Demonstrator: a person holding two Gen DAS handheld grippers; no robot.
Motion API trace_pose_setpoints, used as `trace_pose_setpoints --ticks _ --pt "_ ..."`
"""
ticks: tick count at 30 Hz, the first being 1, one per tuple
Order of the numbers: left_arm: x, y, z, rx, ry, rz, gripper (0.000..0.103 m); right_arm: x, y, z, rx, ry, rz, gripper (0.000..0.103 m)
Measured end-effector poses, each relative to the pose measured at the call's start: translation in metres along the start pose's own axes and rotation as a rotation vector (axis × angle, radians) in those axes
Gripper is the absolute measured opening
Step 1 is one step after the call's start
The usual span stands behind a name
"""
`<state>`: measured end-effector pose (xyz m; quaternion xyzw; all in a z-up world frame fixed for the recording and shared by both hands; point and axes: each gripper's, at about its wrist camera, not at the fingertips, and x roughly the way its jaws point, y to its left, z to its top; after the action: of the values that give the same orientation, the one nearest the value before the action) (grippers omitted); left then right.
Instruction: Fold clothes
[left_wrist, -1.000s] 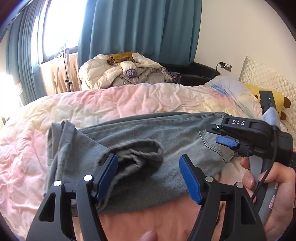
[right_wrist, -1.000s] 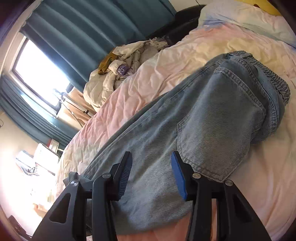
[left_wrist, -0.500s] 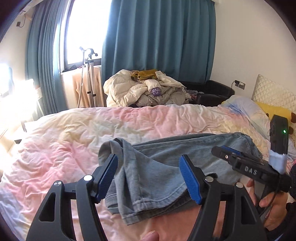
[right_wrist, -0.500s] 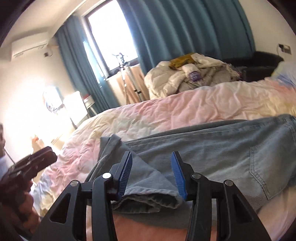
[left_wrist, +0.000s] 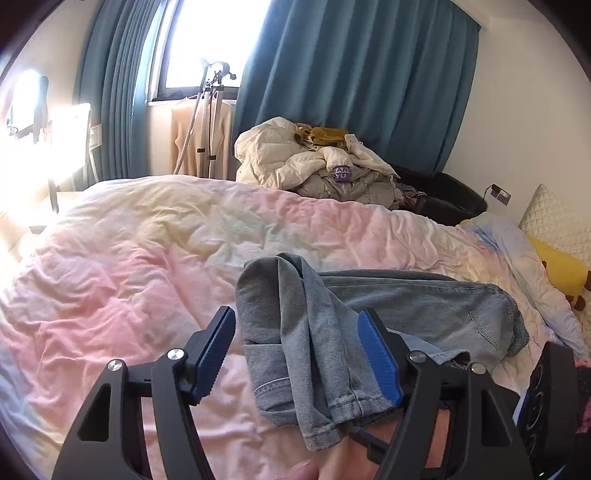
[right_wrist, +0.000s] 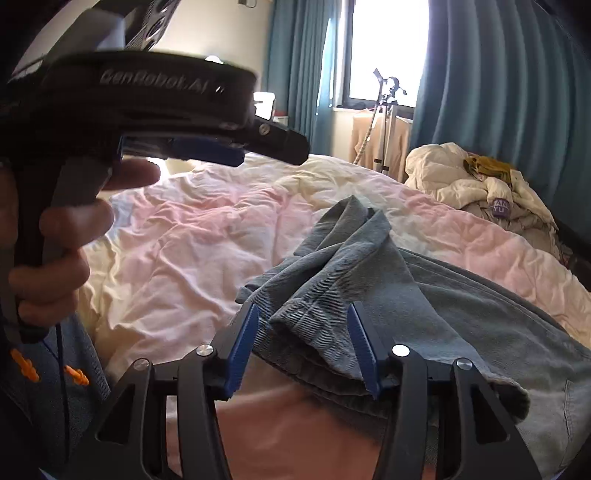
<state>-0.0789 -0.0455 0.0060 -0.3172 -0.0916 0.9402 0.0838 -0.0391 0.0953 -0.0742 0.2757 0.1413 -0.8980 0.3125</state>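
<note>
A pair of light blue jeans (left_wrist: 406, 306) lies on the pink and cream bedspread (left_wrist: 147, 258), its legs folded back over the body with the hems (left_wrist: 332, 402) toward me. My left gripper (left_wrist: 295, 354) is open, hovering above the folded leg ends, holding nothing. In the right wrist view the jeans (right_wrist: 424, 295) fill the lower right. My right gripper (right_wrist: 303, 347) is open above the bunched leg hem (right_wrist: 306, 314), holding nothing. The left gripper's body (right_wrist: 155, 103), held in a hand, crosses the upper left of that view.
A heap of cream and grey clothes (left_wrist: 321, 166) sits beyond the bed's far edge by teal curtains (left_wrist: 351, 74). A stand with a beige garment (left_wrist: 203, 136) is by the window. Pillows and a yellow plush toy (left_wrist: 554, 262) lie at the right.
Both grippers have pulled back and swung left. The jeans' legs now lie folded over the body. Both jaws stay open.
</note>
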Motion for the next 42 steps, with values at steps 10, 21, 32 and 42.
trace_pose_setpoints --ticks 10,21,32,42 --pt "0.009 0.037 0.0 -0.125 0.018 -0.026 0.071 0.023 0.038 -0.011 -0.233 0.022 -0.098 0.064" --pt "0.014 0.04 -0.005 -0.145 0.026 -0.011 0.071 0.046 0.041 -0.028 -0.335 0.126 -0.13 0.06" --pt "0.007 0.049 -0.009 -0.216 -0.039 0.038 0.071 0.003 -0.054 0.005 0.299 0.032 0.091 0.02" --pt "0.015 0.046 -0.015 -0.233 -0.034 0.022 0.071 -0.035 -0.177 0.043 0.604 -0.161 -0.045 0.016"
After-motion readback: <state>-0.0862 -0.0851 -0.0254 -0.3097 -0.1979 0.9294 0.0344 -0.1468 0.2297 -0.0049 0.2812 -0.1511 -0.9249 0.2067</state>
